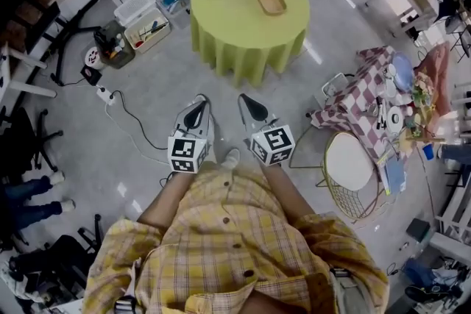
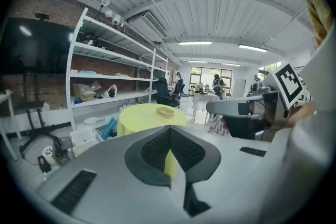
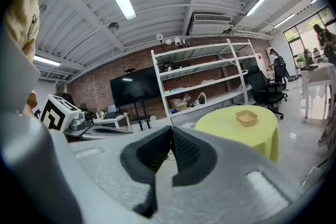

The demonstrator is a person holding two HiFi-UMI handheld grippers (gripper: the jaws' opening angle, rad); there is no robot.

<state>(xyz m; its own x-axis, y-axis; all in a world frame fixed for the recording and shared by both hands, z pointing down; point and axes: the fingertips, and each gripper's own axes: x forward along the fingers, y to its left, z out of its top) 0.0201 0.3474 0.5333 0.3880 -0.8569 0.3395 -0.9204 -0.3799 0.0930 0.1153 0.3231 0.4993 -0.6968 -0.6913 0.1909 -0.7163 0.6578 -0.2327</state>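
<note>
Two hand-held tools; one round desk draped in yellow-green cloth; one shallow tan woven tray.
Left tool and right tool sit side by side at the waist, pointing deskward, both pinched closed and empty. The tray rests on the desk, well apart from them.

Two grippers, one round yellow table, one shallow tray, one wire chair

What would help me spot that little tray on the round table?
Find the round table draped in yellow-green cloth in the middle of the floor. On it sits a small, shallow tan tray with rounded corners. Nothing else lies on that table.
</note>
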